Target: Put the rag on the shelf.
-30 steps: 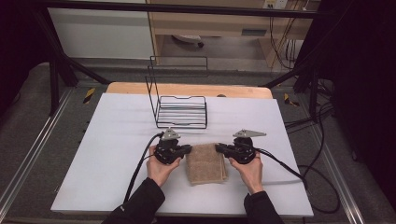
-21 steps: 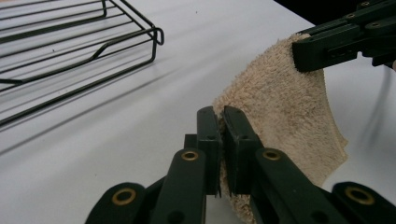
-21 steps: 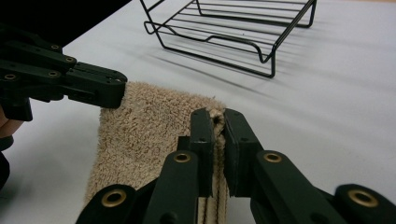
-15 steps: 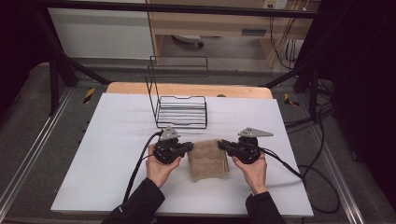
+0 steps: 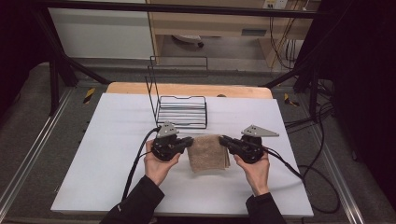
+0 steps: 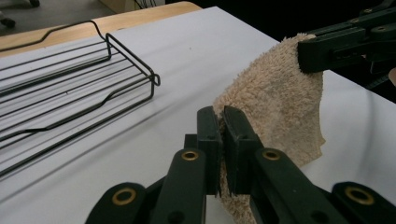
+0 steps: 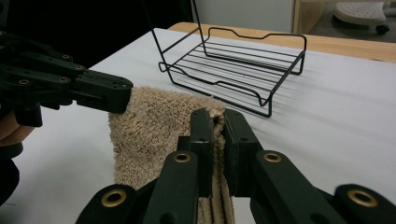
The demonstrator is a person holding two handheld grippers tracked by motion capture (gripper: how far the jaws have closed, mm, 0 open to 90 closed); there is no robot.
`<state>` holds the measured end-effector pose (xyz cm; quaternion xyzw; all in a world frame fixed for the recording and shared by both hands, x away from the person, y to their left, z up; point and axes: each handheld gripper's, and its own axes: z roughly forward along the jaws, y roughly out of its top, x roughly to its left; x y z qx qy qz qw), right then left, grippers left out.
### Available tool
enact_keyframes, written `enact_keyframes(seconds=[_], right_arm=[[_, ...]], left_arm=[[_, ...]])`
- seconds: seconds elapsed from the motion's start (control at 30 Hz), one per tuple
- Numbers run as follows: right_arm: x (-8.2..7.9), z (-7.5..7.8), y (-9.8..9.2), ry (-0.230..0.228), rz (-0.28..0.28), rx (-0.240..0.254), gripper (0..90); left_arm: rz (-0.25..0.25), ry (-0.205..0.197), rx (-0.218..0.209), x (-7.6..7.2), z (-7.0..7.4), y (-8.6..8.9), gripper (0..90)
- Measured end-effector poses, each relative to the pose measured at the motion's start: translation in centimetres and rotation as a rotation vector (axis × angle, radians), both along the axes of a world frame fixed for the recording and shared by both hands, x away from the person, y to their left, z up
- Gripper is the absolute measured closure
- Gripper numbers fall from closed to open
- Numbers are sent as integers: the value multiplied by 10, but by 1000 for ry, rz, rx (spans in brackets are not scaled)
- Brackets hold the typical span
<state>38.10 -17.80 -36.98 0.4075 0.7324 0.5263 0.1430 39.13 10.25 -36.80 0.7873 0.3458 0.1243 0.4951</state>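
The white surface (image 5: 107,154) is being left bare to either side of the hands, with its near edge just behind the wrists and a wire rack (image 5: 181,111) standing just beyond the towel (image 5: 208,151). The left claw (image 5: 188,140) is being kept clamped on the towel's left upper corner, and the right claw (image 5: 222,139) is being kept clamped on its right upper corner. The folded tan towel is being held stretched between the two claws, hanging from them with its lower edge above the surface.
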Motion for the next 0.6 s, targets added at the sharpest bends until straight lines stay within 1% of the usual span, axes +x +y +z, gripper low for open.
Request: enact_keyframes(seconds=[0.47,0.6], right_arm=[[-4,14,7,-59,2,22,834],[-6,19,10,-85,2,31,834]], left_arm=[[10,-50,-22,-2,17,10,855],[18,-68,-35,-3,23,14,855]])
